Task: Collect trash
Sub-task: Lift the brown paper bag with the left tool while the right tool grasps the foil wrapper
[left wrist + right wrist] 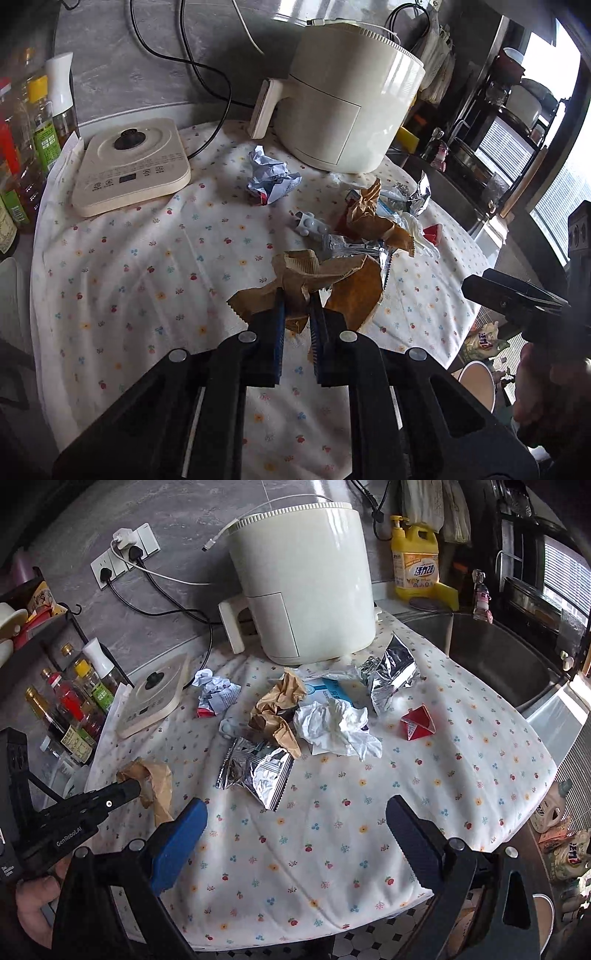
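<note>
My left gripper is shut on a crumpled brown paper bag and holds it just above the flowered tablecloth; the bag also shows in the right wrist view. My right gripper is open and empty above the near part of the cloth. Ahead of it lie a silver foil wrapper, white tissue, another brown paper scrap, a second foil bag, a red carton piece and a crumpled printed paper.
A cream air fryer stands at the back. A flat cream cooker base sits at the left with sauce bottles beyond it. A sink is at the right, with a yellow detergent bottle behind.
</note>
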Motion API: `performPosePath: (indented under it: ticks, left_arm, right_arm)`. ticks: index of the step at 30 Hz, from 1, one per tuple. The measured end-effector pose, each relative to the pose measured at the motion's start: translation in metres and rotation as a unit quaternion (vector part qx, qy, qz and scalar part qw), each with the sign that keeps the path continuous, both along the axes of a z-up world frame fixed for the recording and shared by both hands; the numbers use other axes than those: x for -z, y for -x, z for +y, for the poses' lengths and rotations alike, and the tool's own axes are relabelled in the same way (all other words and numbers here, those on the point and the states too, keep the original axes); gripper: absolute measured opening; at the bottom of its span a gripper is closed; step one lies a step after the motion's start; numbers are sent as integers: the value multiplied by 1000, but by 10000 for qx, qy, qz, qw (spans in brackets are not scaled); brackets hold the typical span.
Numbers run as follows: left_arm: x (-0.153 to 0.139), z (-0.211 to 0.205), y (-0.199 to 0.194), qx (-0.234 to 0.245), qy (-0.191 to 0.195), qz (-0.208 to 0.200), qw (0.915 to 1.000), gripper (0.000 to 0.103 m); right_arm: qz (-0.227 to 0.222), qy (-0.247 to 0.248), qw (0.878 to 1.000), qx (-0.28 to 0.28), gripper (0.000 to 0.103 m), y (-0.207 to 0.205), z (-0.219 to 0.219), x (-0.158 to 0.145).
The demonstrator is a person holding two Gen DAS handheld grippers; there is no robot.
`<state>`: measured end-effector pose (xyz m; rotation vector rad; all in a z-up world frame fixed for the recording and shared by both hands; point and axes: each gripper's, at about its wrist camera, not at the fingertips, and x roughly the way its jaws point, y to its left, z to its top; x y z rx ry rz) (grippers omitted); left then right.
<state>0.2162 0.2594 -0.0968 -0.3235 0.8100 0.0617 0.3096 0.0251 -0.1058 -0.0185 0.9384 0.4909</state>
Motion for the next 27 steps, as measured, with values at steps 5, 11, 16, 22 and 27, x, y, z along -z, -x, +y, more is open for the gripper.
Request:
performPosePath:
  ticks: [5, 11, 16, 22, 27]
  left_arm:
    - [-3, 26, 24, -436, -3, -24, 9990, 13]
    - [3, 40, 50, -779, -56, 115, 9969, 13]
    - [-2, 52, 72, -1090, -173, 76, 9939, 13]
    - [-5, 60, 98, -1355, -156, 55, 9906, 13]
    - [-8, 63, 112, -1449, -74, 18, 9894, 13]
  right_arm:
    - [32, -92, 9997, -223, 90, -13, 30, 25]
    - [248, -183, 9993, -212, 87, -30, 52, 53]
    - [222, -146, 9996, -59, 82, -41, 64, 65]
    - [411, -242, 9987, -169, 23, -37, 74, 71]
    - [427, -265, 9979, -409, 15, -17, 76, 63]
